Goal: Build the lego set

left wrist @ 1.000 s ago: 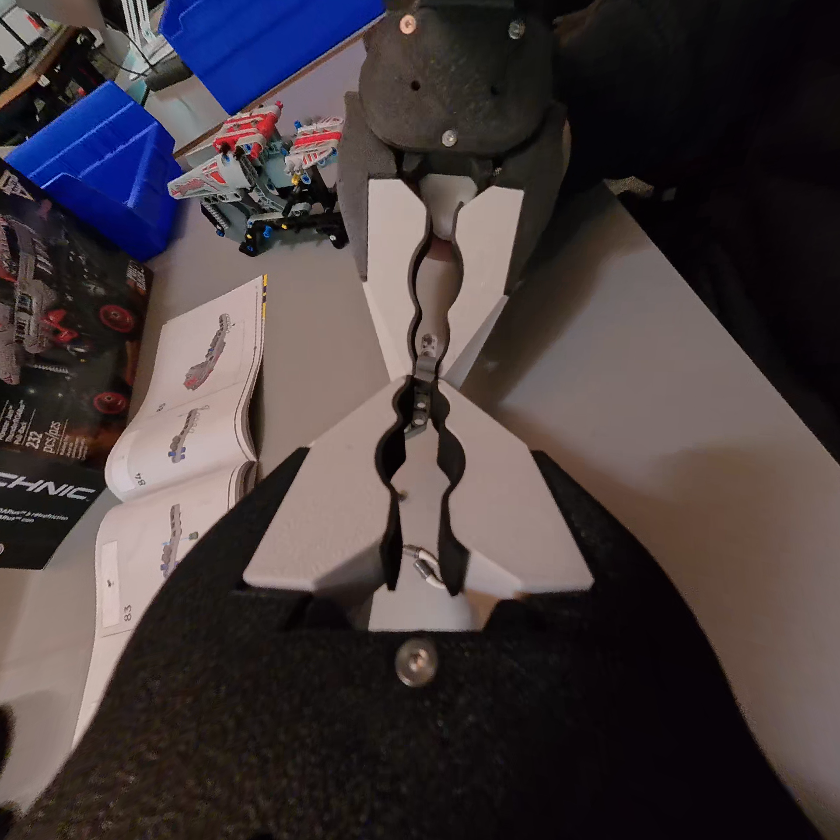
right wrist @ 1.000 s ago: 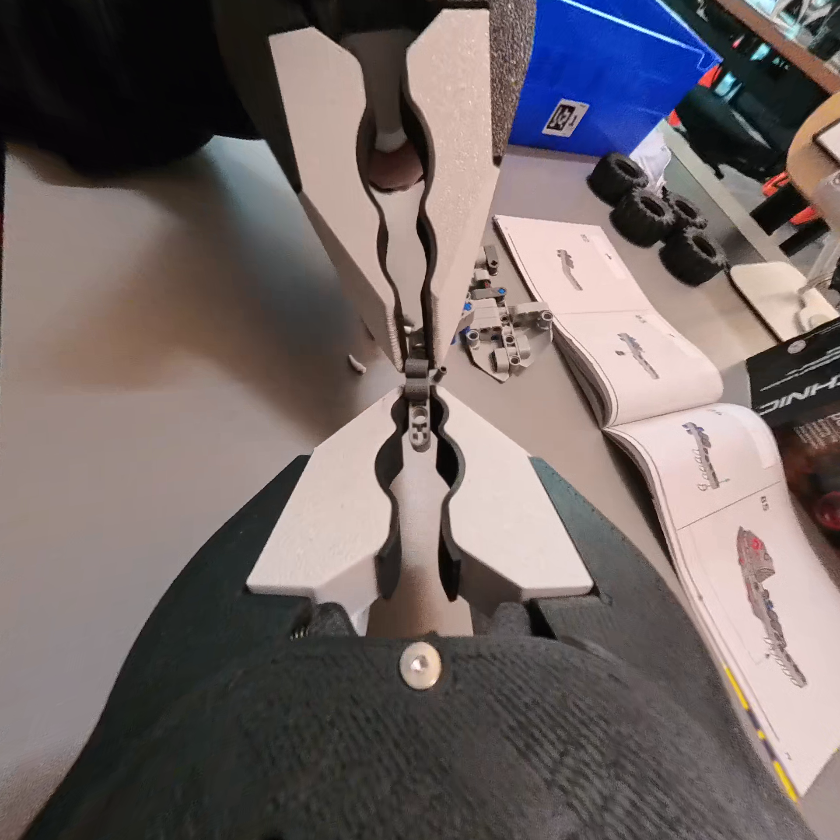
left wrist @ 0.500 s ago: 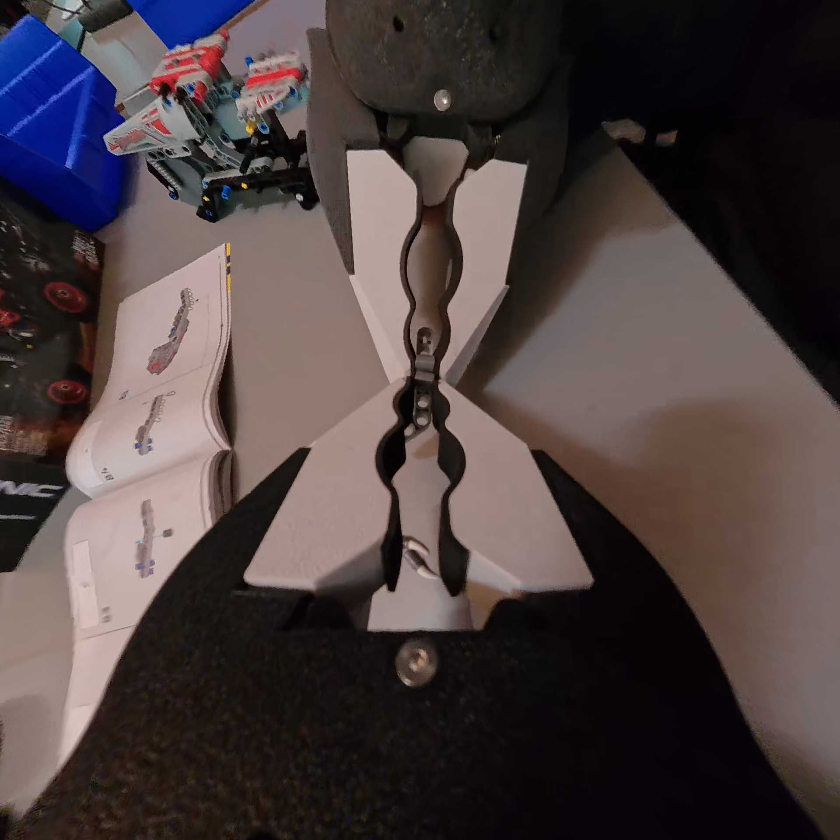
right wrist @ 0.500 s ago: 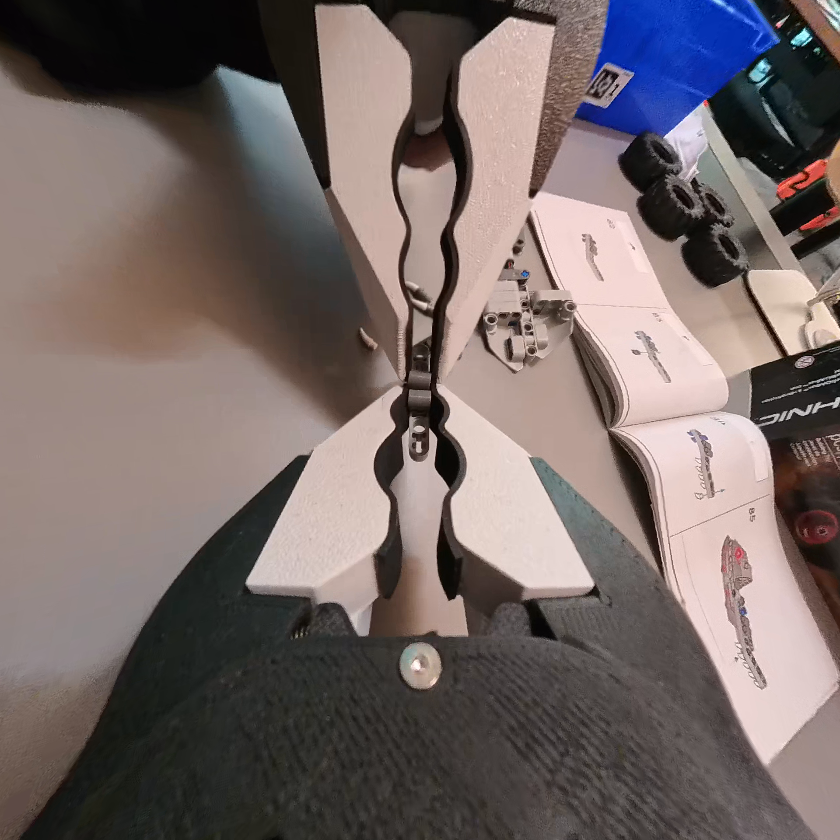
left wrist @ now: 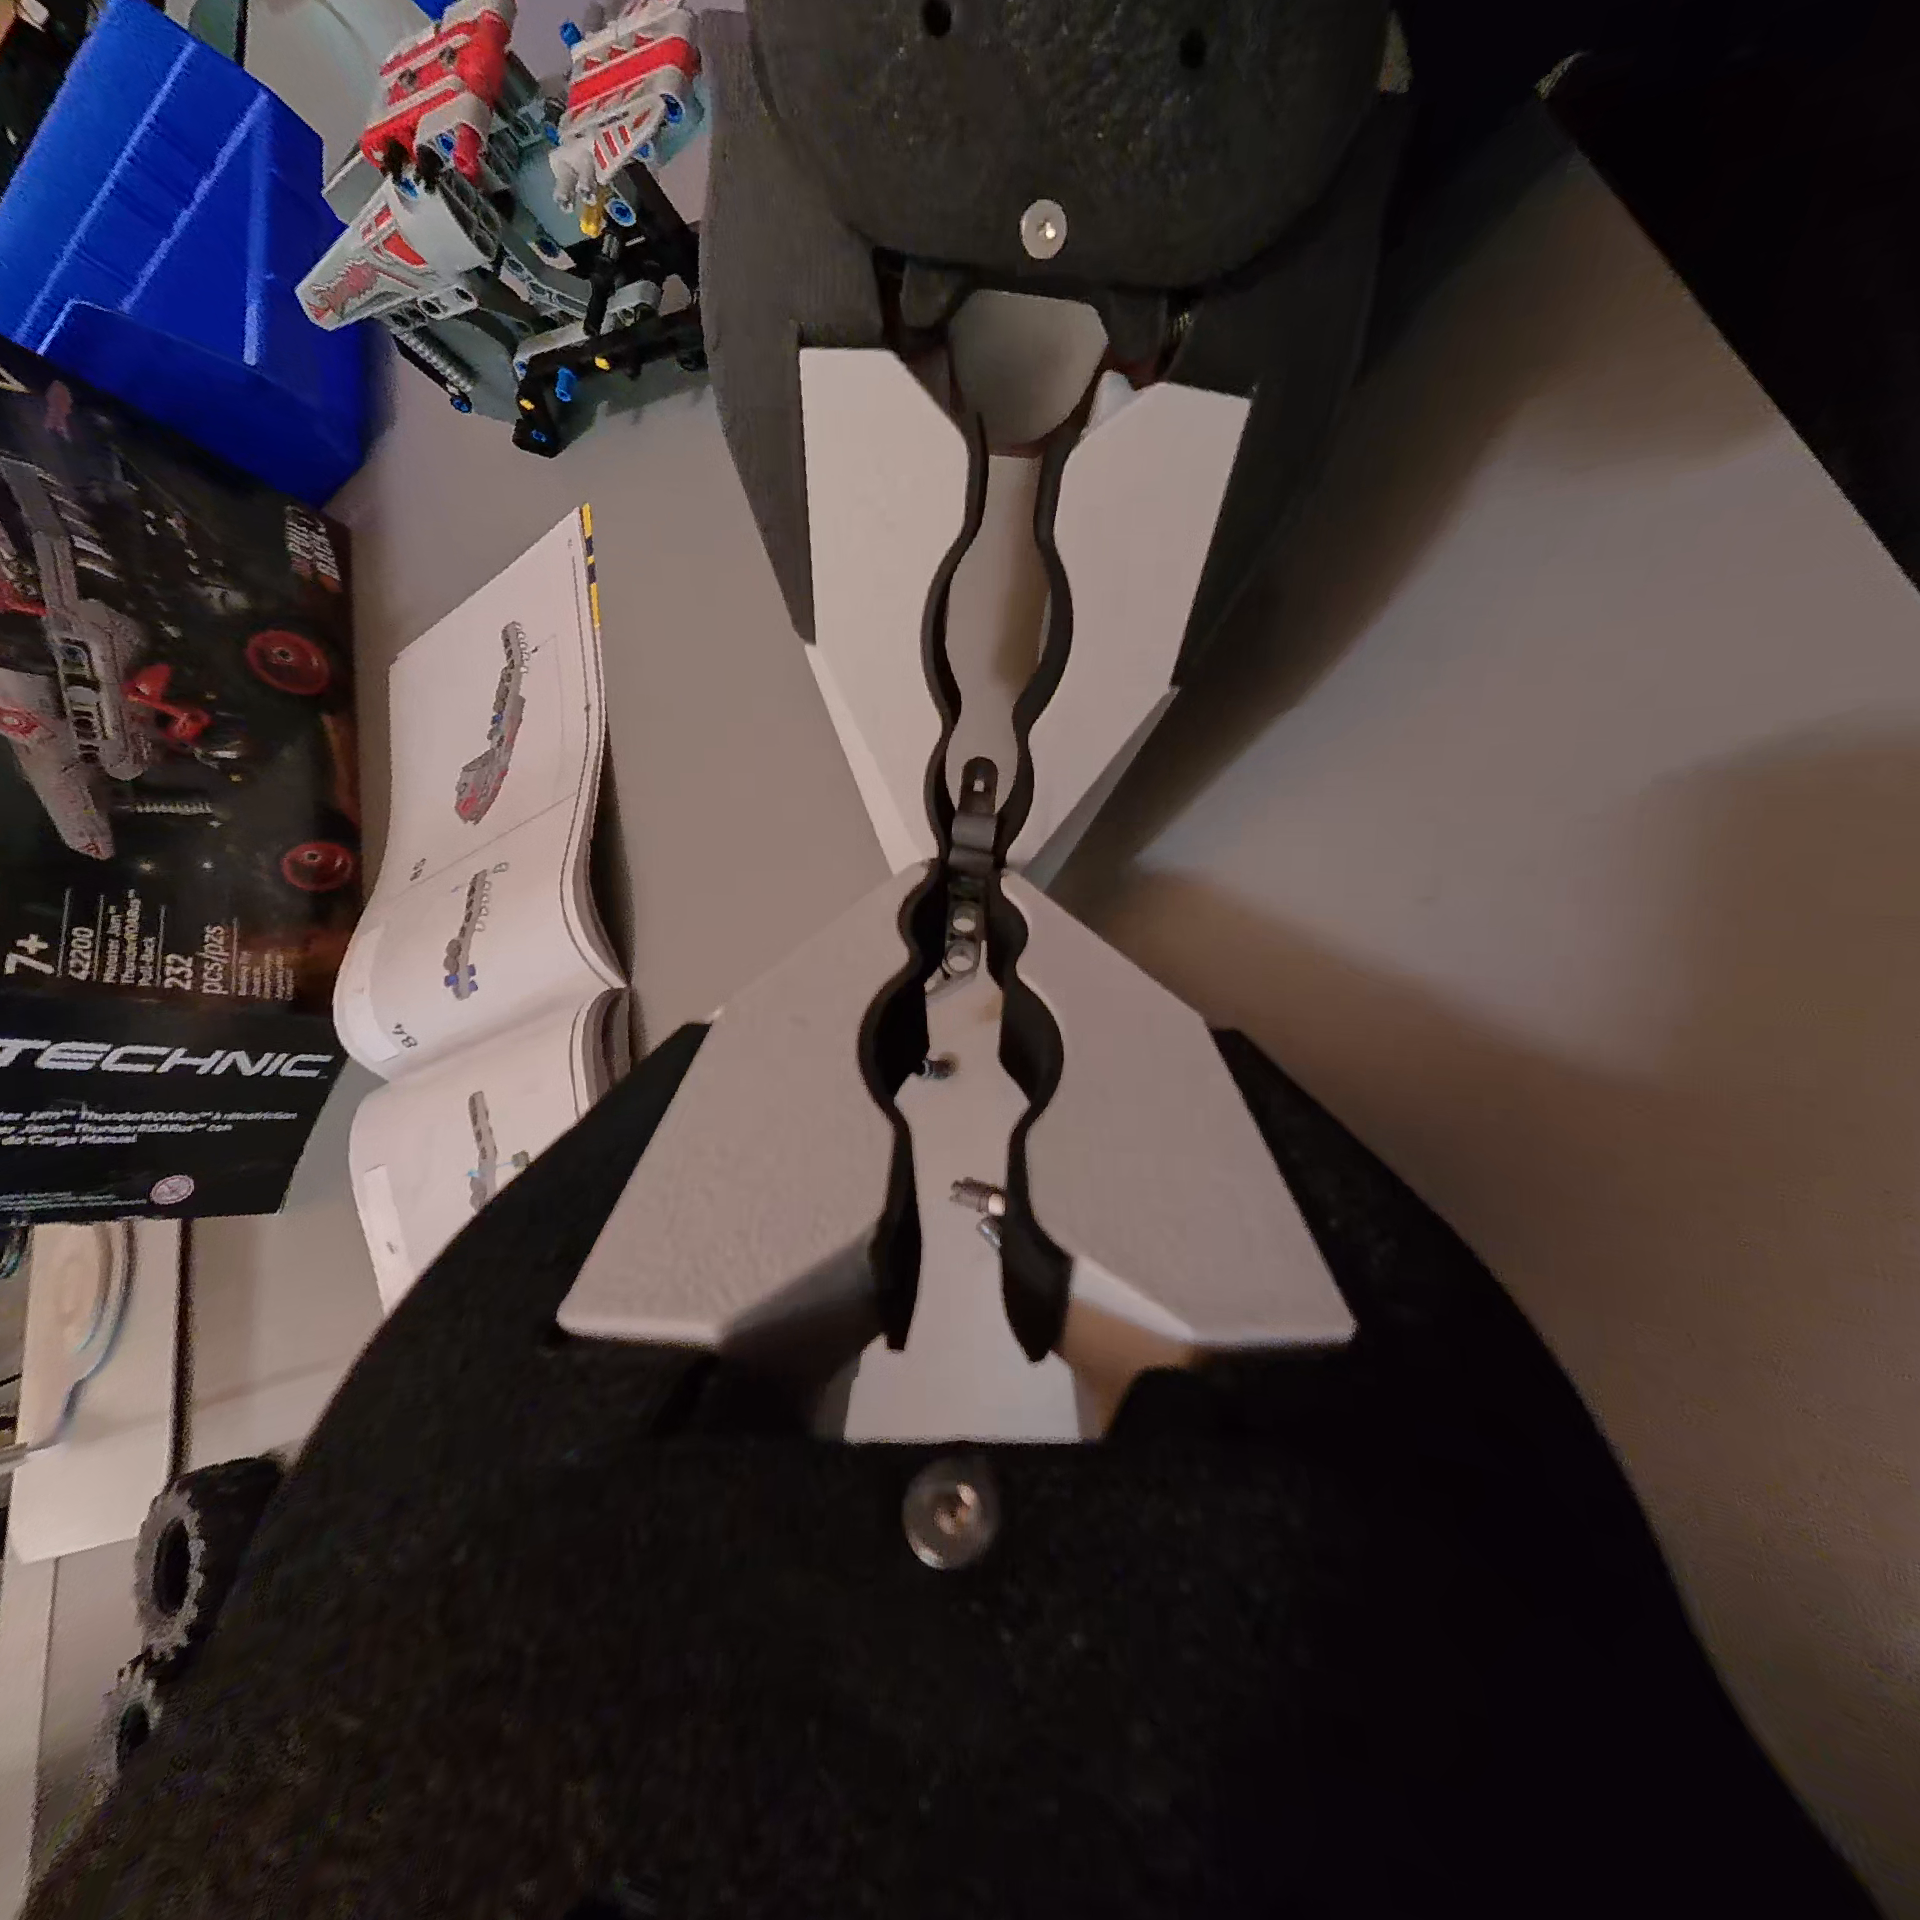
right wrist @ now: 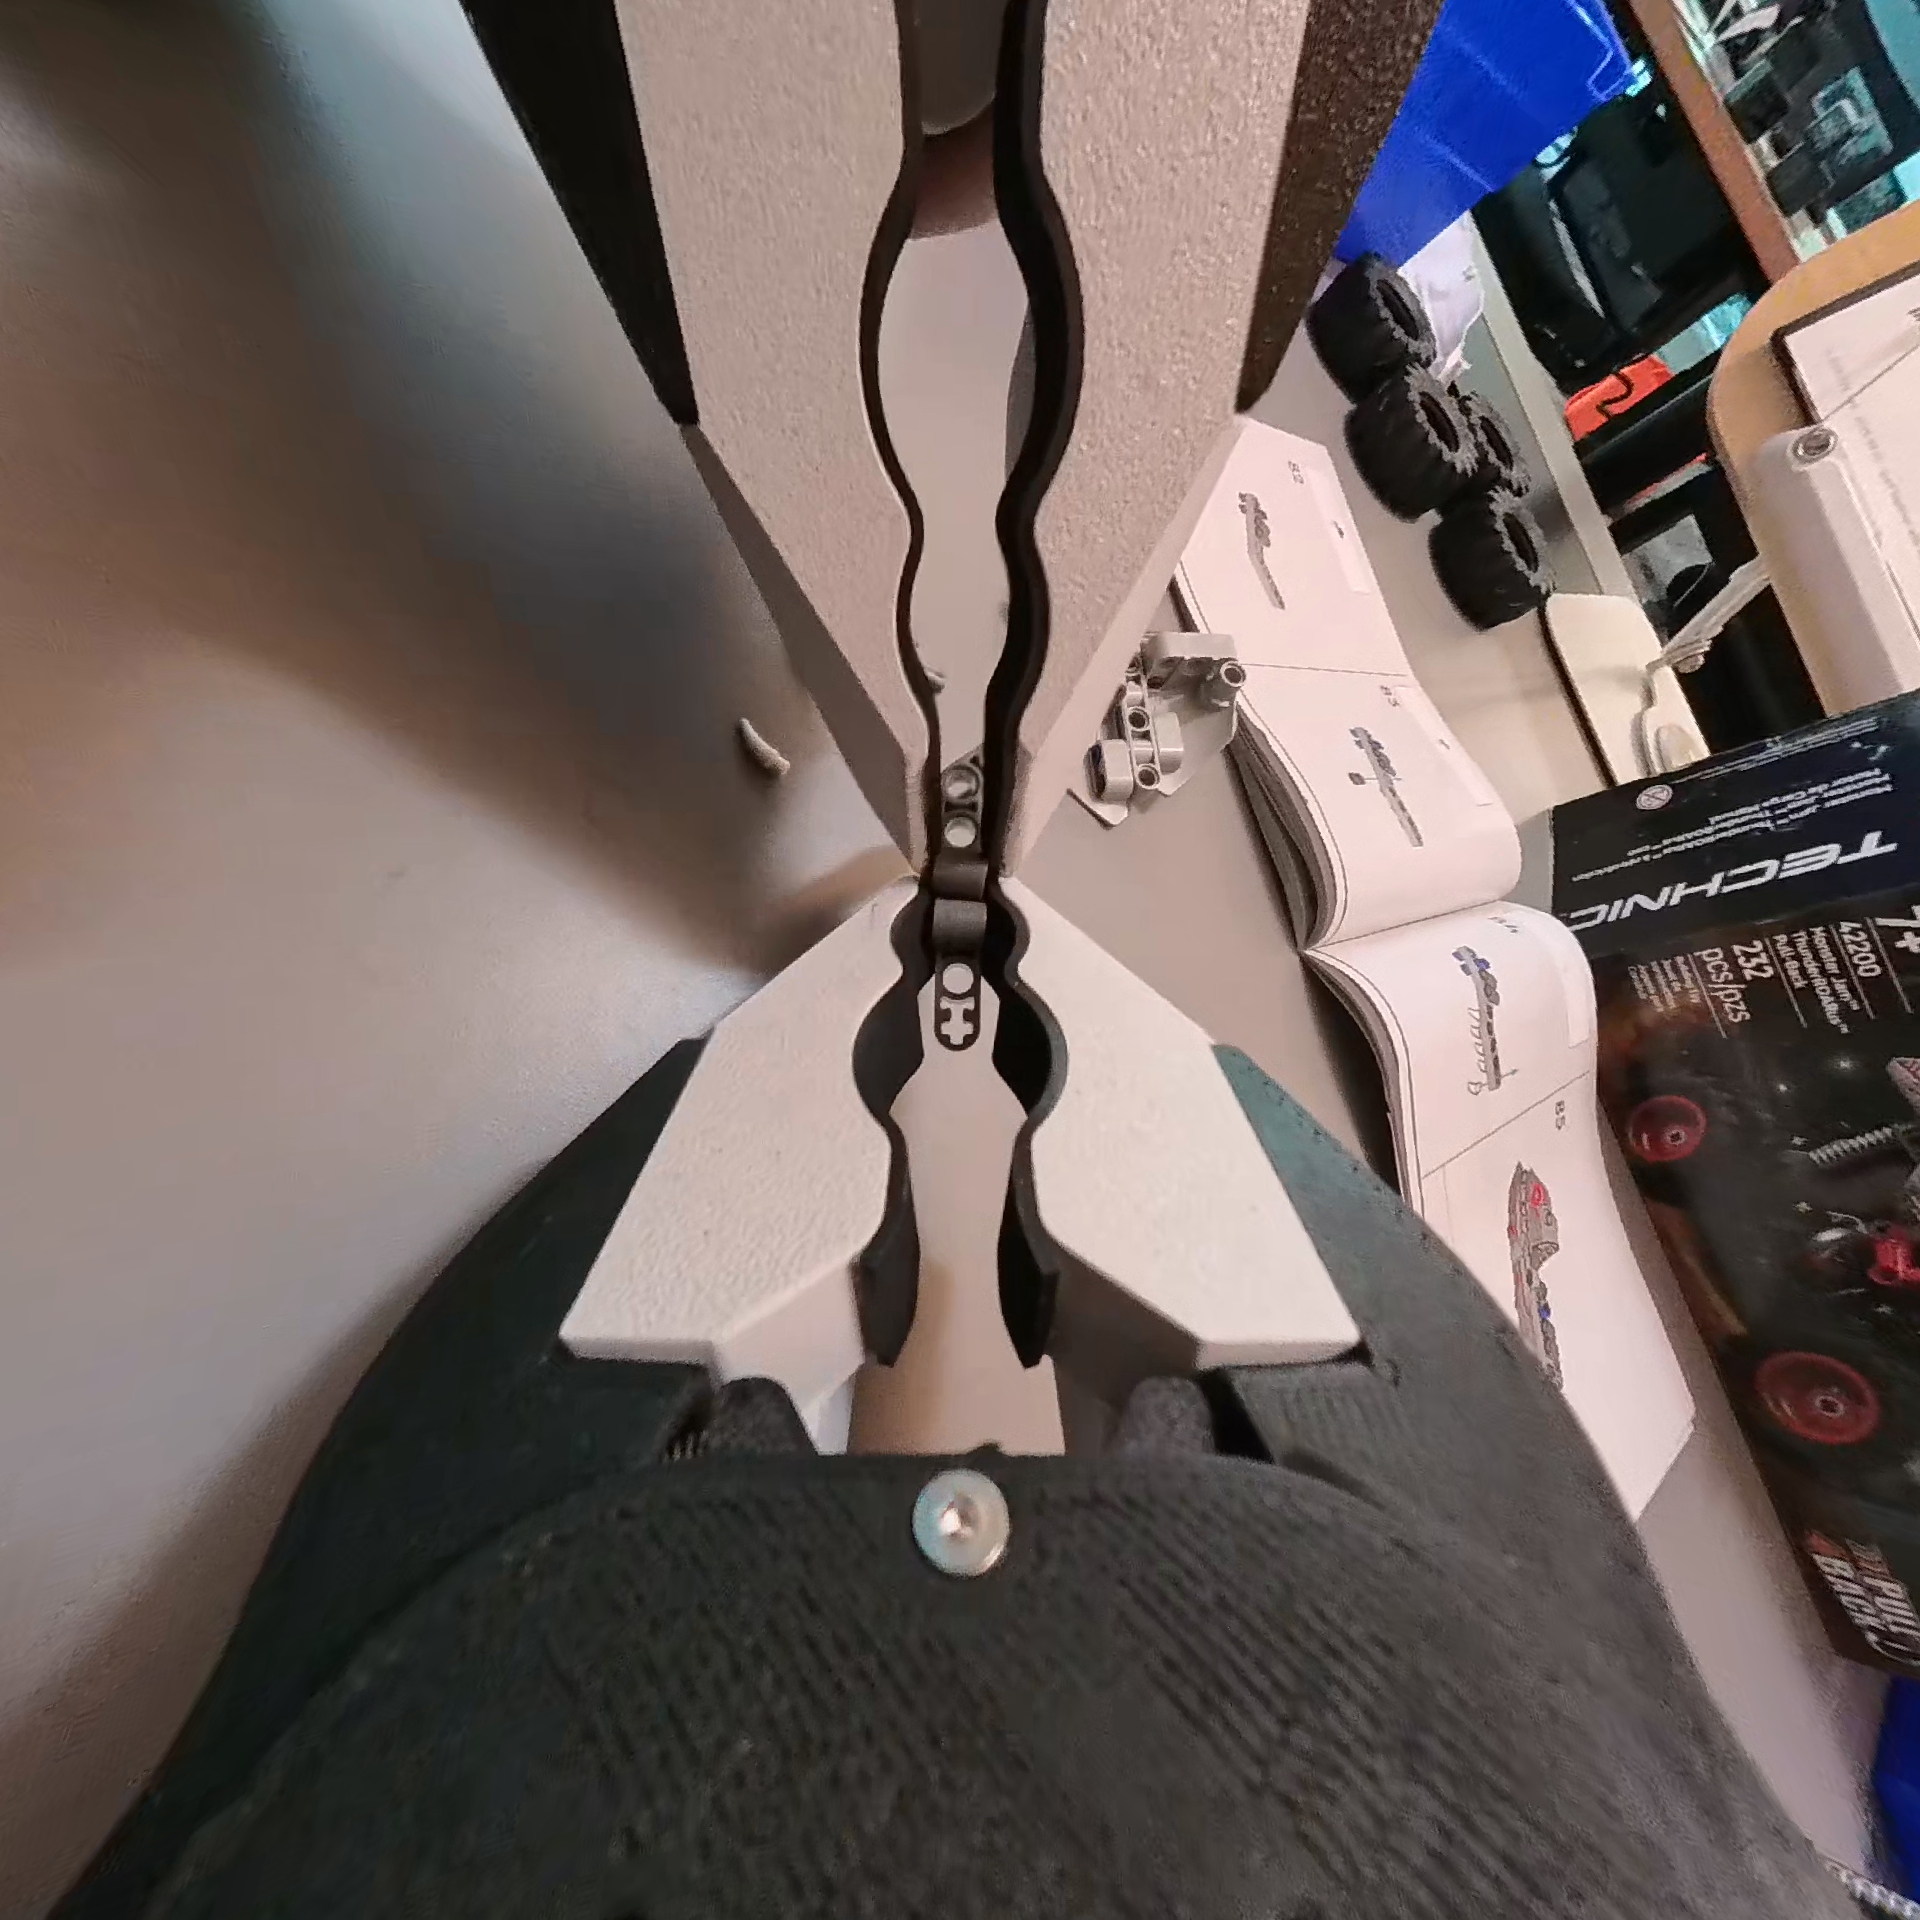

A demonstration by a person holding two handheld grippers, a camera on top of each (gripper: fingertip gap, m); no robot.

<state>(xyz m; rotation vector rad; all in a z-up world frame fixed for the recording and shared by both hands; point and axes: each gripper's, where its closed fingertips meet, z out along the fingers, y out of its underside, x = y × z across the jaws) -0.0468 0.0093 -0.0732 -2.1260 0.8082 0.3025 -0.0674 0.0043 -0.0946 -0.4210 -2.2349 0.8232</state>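
My left gripper is shut on a light grey holed Lego beam. My right gripper is shut on a dark grey connector piece with an axle hole. The two grippers meet tip to tip above the table, and the two pieces touch end to end between them. The right gripper comes in from the top of the left wrist view, with the connector in its tips. The left gripper comes in from the top of the right wrist view, with the beam.
A partly built red and grey model stands by blue bins. An open instruction booklet, the set's box, a small grey sub-assembly, several black tyres and loose pins lie on the table. My two grippers' fingertips are within a few centimetres of each other.
Both grippers stay shut and tip to tip. They have swung together, so the other gripper looms larger in each view and the background has shifted.
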